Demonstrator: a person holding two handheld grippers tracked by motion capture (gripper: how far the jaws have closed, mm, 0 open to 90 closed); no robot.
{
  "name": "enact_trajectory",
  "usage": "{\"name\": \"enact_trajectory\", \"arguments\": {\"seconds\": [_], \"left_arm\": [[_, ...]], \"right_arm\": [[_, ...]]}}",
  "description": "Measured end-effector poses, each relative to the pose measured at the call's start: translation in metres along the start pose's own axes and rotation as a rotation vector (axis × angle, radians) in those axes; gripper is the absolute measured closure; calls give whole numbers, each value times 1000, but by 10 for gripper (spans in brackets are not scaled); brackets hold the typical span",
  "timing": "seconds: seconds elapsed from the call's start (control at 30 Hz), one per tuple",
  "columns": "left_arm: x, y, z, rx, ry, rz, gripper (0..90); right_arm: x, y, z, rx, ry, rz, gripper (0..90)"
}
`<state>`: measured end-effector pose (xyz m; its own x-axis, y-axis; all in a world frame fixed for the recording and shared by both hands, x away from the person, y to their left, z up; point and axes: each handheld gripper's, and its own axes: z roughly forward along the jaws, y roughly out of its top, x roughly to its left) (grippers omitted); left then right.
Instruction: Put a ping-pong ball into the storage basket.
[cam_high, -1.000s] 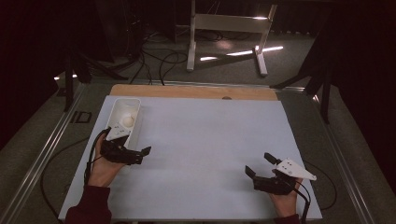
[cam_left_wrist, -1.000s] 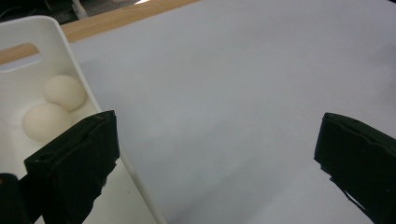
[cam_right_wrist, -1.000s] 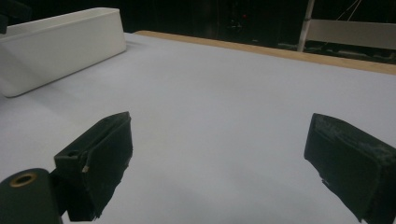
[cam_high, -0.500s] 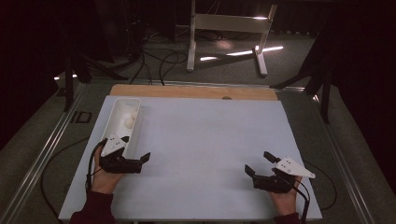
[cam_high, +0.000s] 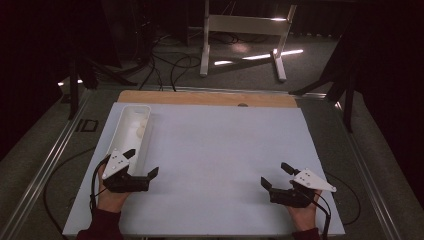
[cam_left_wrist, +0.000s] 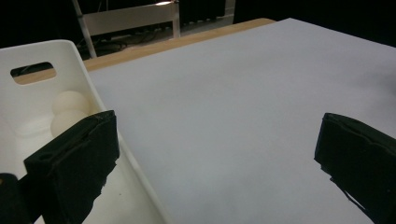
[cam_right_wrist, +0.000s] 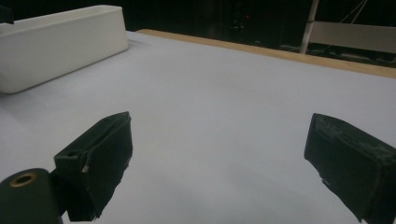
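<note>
Left gripper (cam_high: 141, 163): jaws spread wide, holding nothing, at the near end of the white tray (cam_high: 121, 131); one jaw sits over the tray's near rim, the other over the white sheet (cam_high: 220, 150) just beside it. Left gripper view: tray wall w/ a slot handle at its far end, two pale round balls (cam_left_wrist: 68, 112) touching each other inside, toward that far end. High view shows them as pale lumps in the far half of the tray; exact kind can't be told. Right gripper (cam_high: 274, 176): jaws also wide, empty, well apart from the tray, near the sheet's front edge on the opposite side. Wooden board edge (cam_high: 200, 97) shows just beyond the tray's far end. Step in hand, by judgement: left gripper works at the tray, prob. reaching in for a ball. To do it well: carry the gripper along the tray toward its far end, keep both jaws inside the walls, tip down so the jaws straddle one ball only, approx. the nearer one, close slowly since a round smooth thing may squirt out. Risk: jaw catching the rim and dragging the tray. Right gripper could steady the tray's side if it slides.
</note>
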<state>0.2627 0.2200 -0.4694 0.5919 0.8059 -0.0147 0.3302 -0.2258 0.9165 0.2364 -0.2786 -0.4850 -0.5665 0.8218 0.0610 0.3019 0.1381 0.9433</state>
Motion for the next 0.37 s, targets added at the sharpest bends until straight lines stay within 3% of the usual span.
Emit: {"name": "enact_trajectory", "arguments": {"seconds": [0.37], "left_arm": [[-1, -3, 0, -17, 22, 9, 3]], "right_arm": [[3, 0, -3, -15, 3, -21, 74]]}}
